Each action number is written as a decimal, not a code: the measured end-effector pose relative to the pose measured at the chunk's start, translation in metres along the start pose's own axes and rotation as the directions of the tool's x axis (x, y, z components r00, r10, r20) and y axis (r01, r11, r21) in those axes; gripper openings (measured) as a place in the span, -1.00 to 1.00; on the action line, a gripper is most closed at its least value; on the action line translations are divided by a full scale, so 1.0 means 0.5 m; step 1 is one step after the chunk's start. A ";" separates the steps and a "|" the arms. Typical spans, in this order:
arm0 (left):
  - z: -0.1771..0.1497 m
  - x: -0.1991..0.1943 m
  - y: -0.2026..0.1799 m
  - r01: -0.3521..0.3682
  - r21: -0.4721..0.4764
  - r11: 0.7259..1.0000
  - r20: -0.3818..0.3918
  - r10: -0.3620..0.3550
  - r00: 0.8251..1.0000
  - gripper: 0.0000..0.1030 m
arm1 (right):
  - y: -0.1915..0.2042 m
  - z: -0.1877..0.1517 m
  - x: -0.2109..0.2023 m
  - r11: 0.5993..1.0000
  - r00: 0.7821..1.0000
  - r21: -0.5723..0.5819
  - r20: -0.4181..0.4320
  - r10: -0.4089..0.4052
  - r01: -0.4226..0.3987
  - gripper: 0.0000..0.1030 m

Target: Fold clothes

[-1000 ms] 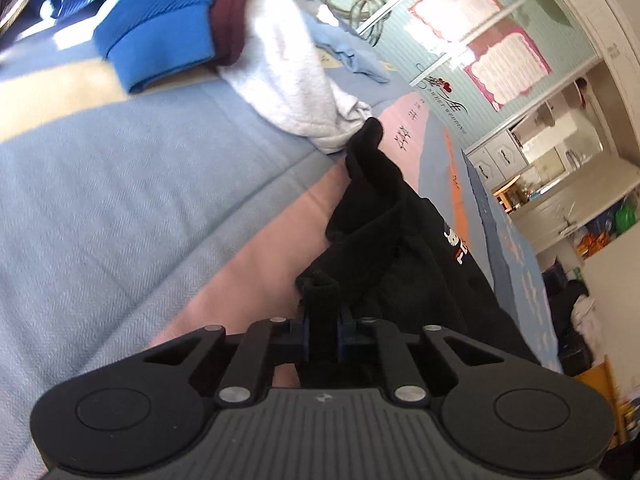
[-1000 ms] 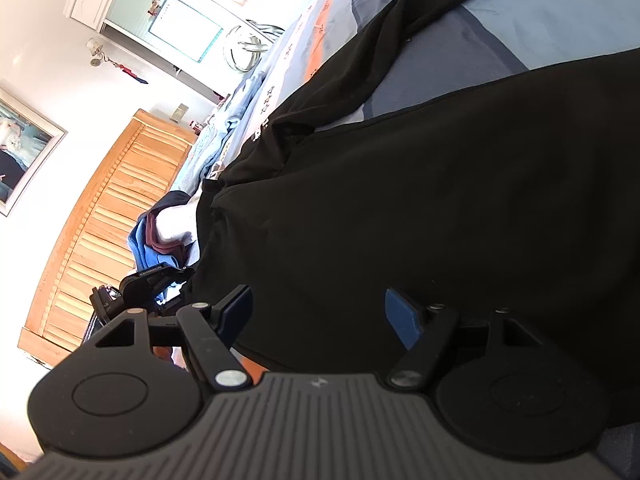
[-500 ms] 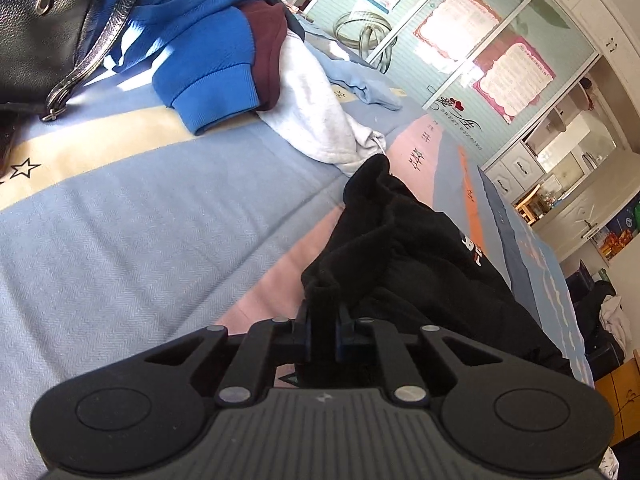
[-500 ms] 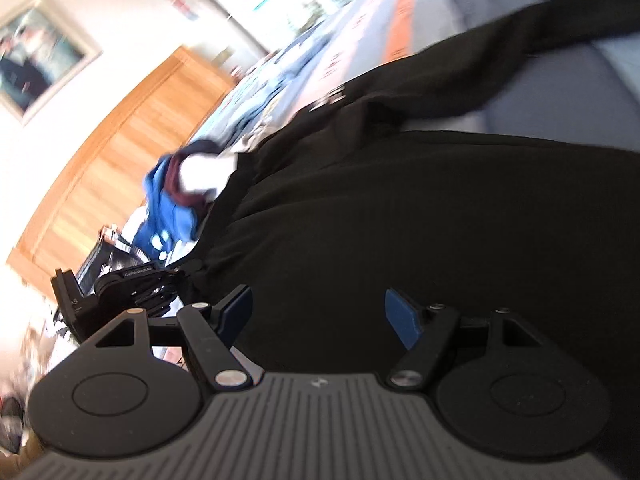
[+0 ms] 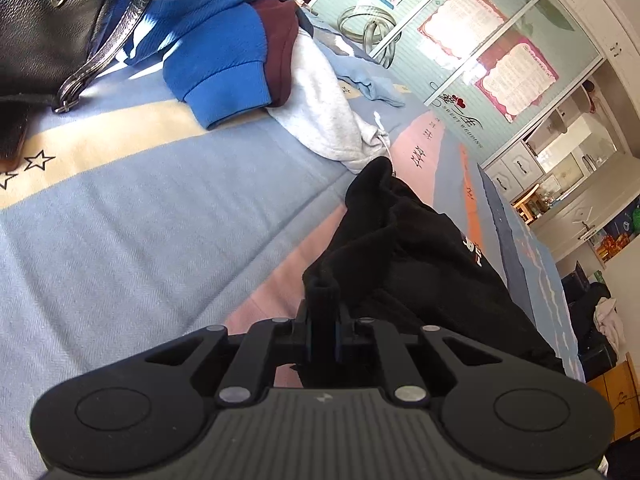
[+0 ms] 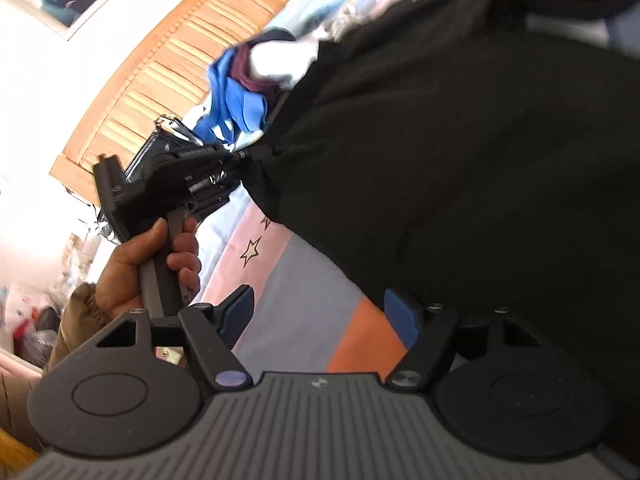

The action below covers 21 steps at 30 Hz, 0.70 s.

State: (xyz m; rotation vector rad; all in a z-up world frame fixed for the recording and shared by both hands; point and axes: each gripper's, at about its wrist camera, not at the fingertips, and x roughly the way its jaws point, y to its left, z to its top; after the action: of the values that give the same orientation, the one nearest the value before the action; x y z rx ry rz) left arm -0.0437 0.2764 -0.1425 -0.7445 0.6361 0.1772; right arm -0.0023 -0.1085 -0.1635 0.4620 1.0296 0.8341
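A black garment (image 5: pixel 404 256) lies bunched on the blue and pink bedspread (image 5: pixel 120 232). My left gripper (image 5: pixel 323 312) is shut on a fold of its edge, and the cloth sticks up between the fingers. In the right wrist view the same garment (image 6: pixel 460 152) spreads wide over the bed, and the left gripper (image 6: pixel 244 157) pinches its corner, held by a hand. My right gripper (image 6: pixel 320 316) is open and empty, its blue pads just off the garment's near edge.
A pile of blue, maroon and grey clothes (image 5: pixel 256 48) lies at the far side of the bed. A black leather bag (image 5: pixel 48 16) sits at the upper left. A wooden headboard (image 6: pixel 168 64) stands behind. Cabinets (image 5: pixel 568 168) line the far wall.
My left gripper has drawn back with the garment's edge, bringing the bag into view. My right gripper has swung left and pulled back, so the garment's near edge and the bedspread now show.
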 end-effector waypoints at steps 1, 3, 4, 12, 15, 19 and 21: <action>-0.001 -0.001 0.001 0.000 -0.004 1.000 0.001 0.000 1.000 -0.79 | -0.007 0.004 -0.013 1.000 0.999 0.010 0.031 -0.012 0.012 0.44; -0.004 -0.006 0.003 -0.001 -0.011 1.000 0.003 0.001 1.000 -0.79 | -0.021 0.012 -0.040 0.999 0.995 0.031 0.091 -0.037 0.035 0.44; -0.006 -0.009 0.004 -0.002 -0.013 1.000 0.007 0.002 1.000 -0.79 | -0.037 0.011 -0.037 0.997 0.996 0.067 0.083 -0.029 0.024 0.44; -0.009 -0.031 0.027 -0.018 -0.031 0.999 0.002 0.018 1.000 -0.78 | -0.040 -0.043 -0.089 0.985 0.995 0.148 0.063 0.081 -0.089 0.43; -0.006 -0.029 0.024 -0.023 -0.023 0.999 -0.001 0.023 1.000 -0.78 | -0.087 -0.035 -0.123 0.981 0.988 0.193 0.149 -0.046 0.016 0.44; -0.001 -0.013 0.025 -0.054 -0.026 0.998 -0.011 0.054 0.998 -0.77 | -0.110 -0.095 -0.121 0.968 0.993 0.250 0.119 -0.006 -0.024 0.44; -0.002 -0.005 0.025 -0.073 -0.021 0.997 -0.017 0.073 0.997 -0.76 | -0.094 -0.115 -0.132 0.968 0.996 0.247 0.085 0.027 -0.047 0.43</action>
State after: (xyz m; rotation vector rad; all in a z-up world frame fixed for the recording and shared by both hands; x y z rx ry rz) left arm -0.0508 0.2850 -0.1485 -0.7445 0.6785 0.2453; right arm -0.0520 -0.1919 -0.1854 0.7247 1.0572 0.7160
